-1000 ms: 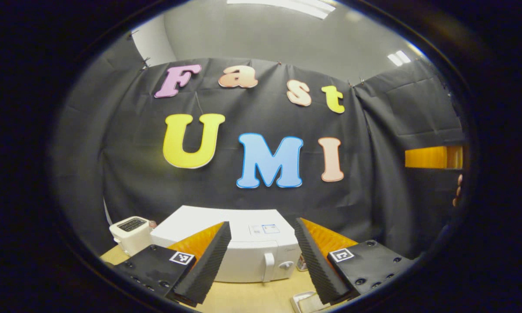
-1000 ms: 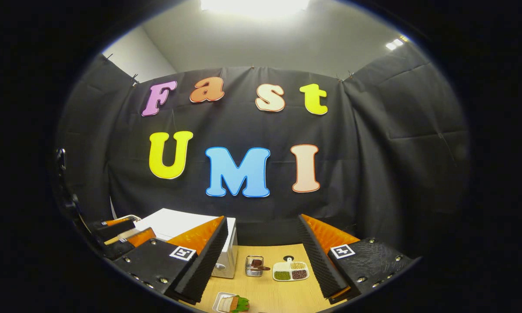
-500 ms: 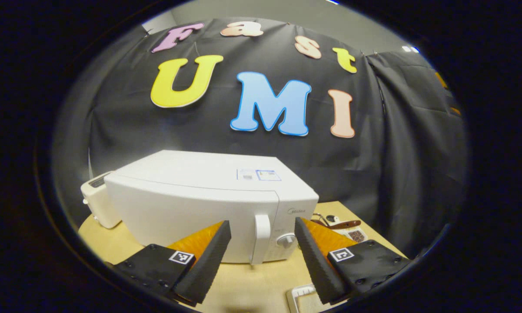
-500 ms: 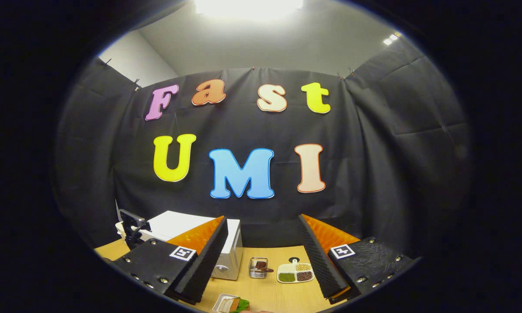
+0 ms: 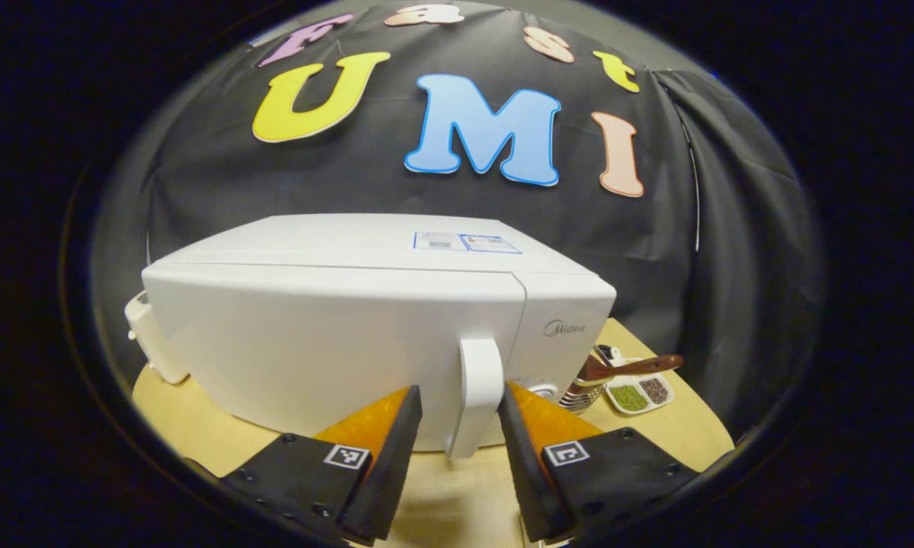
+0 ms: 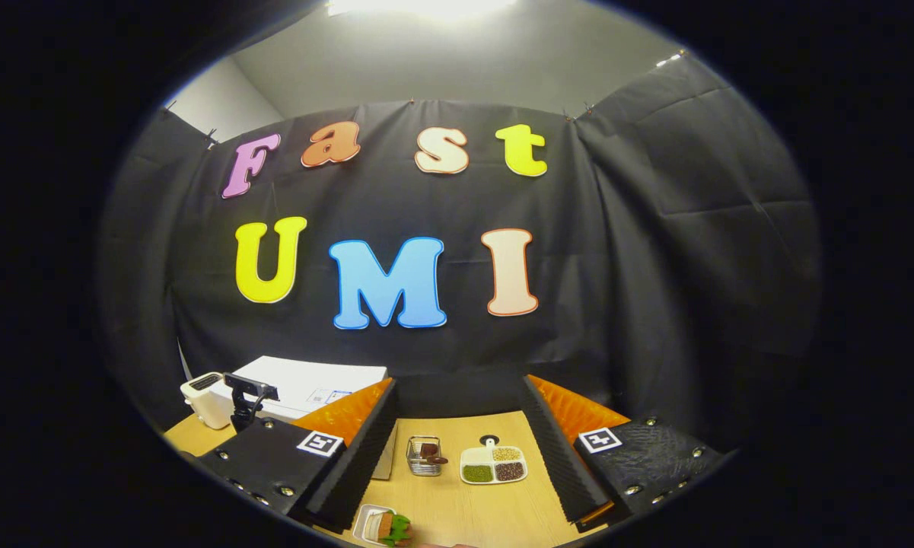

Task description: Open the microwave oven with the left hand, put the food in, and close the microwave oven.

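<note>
Left gripper (image 5: 457, 426): your two black ribbed fingers with orange backing stand apart, one on each side of the white upright door handle (image 5: 478, 396) of the white box-shaped microwave oven (image 5: 365, 335). The handle sits in the gap between them; whether either pad touches it you cannot tell from the left gripper view, and no squeeze shows. The oven door is shut, and the oven stands directly ahead of this tool on the pale wooden tabletop (image 5: 198, 426).

Right gripper (image 6: 460, 441): your fingers stand wide apart and hold nothing, hovering above the same tabletop (image 6: 457, 510).

Left gripper view, further items: ahead and to the right of the fingers, past the oven's corner, a small metal wire basket with a brown-handled utensil (image 5: 601, 374), and beside it a white divided dish of green and brown grains (image 5: 639, 393). Left of the oven, a cream-coloured toaster (image 5: 148, 342).

Right gripper view, further items: between and just below your fingertips, a small white tray carrying the food, brown and green pieces (image 6: 384, 525). Farther ahead, the wire basket (image 6: 425, 455) and the divided dish (image 6: 493, 465) side by side. Off to the left, the microwave oven (image 6: 304, 384), the toaster (image 6: 202, 397), and a black device on a stand (image 6: 247, 399) in front of the oven.
</note>
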### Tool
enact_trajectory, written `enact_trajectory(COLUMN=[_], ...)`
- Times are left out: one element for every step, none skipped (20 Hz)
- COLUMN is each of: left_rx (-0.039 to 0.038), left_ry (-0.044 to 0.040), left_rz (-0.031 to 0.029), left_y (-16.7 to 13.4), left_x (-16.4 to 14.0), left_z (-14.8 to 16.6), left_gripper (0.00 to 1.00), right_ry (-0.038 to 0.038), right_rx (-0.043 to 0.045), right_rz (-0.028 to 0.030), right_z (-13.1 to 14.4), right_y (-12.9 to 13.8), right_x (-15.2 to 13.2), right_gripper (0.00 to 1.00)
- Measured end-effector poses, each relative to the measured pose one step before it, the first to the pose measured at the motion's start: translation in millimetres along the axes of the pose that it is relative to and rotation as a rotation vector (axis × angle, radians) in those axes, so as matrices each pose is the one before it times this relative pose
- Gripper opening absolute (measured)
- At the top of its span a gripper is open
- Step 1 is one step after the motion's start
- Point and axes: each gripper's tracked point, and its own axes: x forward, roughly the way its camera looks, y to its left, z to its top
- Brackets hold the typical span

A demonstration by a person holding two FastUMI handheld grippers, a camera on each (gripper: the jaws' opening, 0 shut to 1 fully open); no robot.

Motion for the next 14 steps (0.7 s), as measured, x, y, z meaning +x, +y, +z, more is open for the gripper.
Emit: enact_trajectory(left_rx=[0.01019,0.03385,0.0171,-0.00283,-0.01065,-0.00158,0.01358,0.00692,0.00635,-0.00459,0.00136,0.00384,0.00015,-0.00314], left_ry=[-0.00089,-0.00225,0.00389,0.00006,0.01053,0.00958,0.00752,-0.00087,0.00933,0.00577,0.00408,0.00682,0.00462,0.00441], left_rz=[-0.00962,0.00732,0.00909,-0.00066,-0.00667,-0.00067,-0.00082,0.00509,0.00014,-0.00104,-0.00096,-0.00044,-0.0014,-0.00276], left_y=[-5.8,1.12,1.01,-0.34,-0.76,0.22,-0.76,0.91,-0.23,-0.61,-0.06,0.68,0.33,-0.74], left_x=[-1.62,-0.37,1.61,0.73,-1.4,1.44,-2.67,1.2,3.94,-4.21,-0.85,0.38,-0.21,-0.38], left_z=[0.95,2.41,-1.9,0.95,-1.17,-0.47,-0.4,-0.4,0.36,-0.47,0.25,-0.84,0.5,-0.79], left_gripper=[0.63,0.32,0.28,0.23,0.23,0.18,0.1,0.09,0.06,0.06,0.06,0.06,0.06,0.06], right_ry=[0.00612,0.00313,0.00232,0.00066,0.00228,0.002,0.00314,0.00334,0.00141,-0.00044,-0.00006,-0.00105,-0.0017,-0.00128], right_rx=[-0.00048,-0.00021,0.00161,0.00285,0.00273,0.00129,-0.00039,-0.00128,-0.00113,-0.0018,-0.00235,-0.00118,0.00001,-0.00026], right_rz=[0.00108,0.0024,0.00135,0.00354,0.0037,0.00463,0.00328,0.00287,0.00384,0.00148,0.0014,0.0016,0.00069,-0.00155], right_z=[-1.61,-1.34,-0.27,-0.55,-0.38,-1.78,-1.64,-1.43,-0.6,-0.78,0.73,-0.67,0.34,0.4], right_y=[0.36,0.0,0.99,0.95,1.84,0.94,0.77,0.73,0.98,-0.18,-0.32,-0.1,0.25,-0.92], right_x=[0.94,0.13,0.67,0.22,0.51,0.07,0.15,-0.4,-0.15,-0.67,-1.18,-0.51,-0.57,-1.29], right_gripper=[0.96,0.96,0.96,0.96,0.96,0.96,0.96,0.96,0.96,0.96,0.96,0.96,0.96,0.96])
